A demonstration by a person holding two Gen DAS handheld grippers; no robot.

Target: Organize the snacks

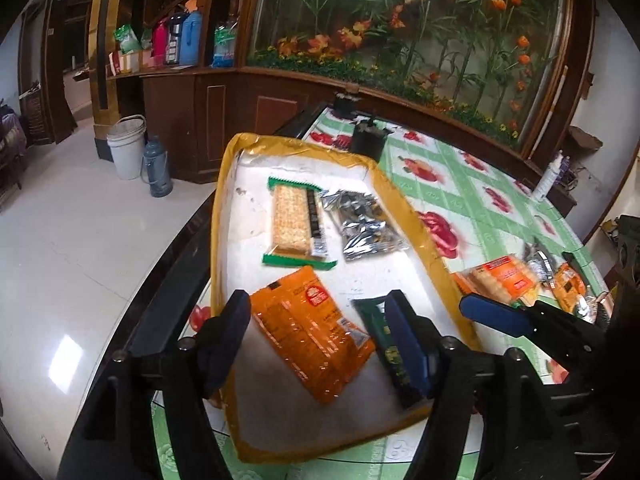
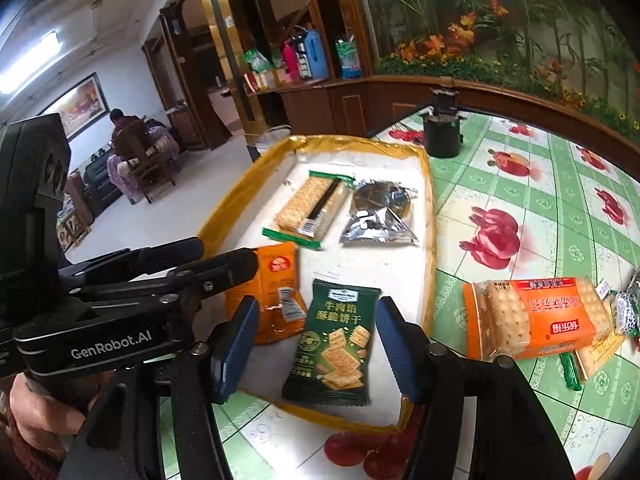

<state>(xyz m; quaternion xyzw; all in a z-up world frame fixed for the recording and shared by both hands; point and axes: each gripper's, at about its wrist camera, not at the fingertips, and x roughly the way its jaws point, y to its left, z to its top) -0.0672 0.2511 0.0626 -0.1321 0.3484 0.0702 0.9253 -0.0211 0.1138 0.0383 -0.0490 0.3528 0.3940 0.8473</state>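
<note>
Snacks lay partly gathered in a white tray (image 2: 430, 216) with a yellow-taped rim, which sat on a surface (image 2: 520, 184) covered with a green-and-white fruit-print cloth. Inside the tray were a green-edged cracker pack (image 2: 310, 210), a silver foil packet (image 2: 378, 214), an orange pouch (image 1: 310, 334) and a dark green biscuit pouch (image 2: 334, 344). The left tool (image 1: 320, 334) hung over the tray's near end with its jaws spread wide, the orange pouch lying flat between them and touched by neither. The right tool (image 2: 316, 344) was likewise wide open, its blue pads standing on either side of the dark green biscuit pouch without gripping it. Outside the tray, to the right on the surface, lay an orange cracker pack (image 2: 536, 316) with a few more small packets just beside it. A black cylindrical container (image 2: 442, 136) stood beyond the tray's far end.
</note>
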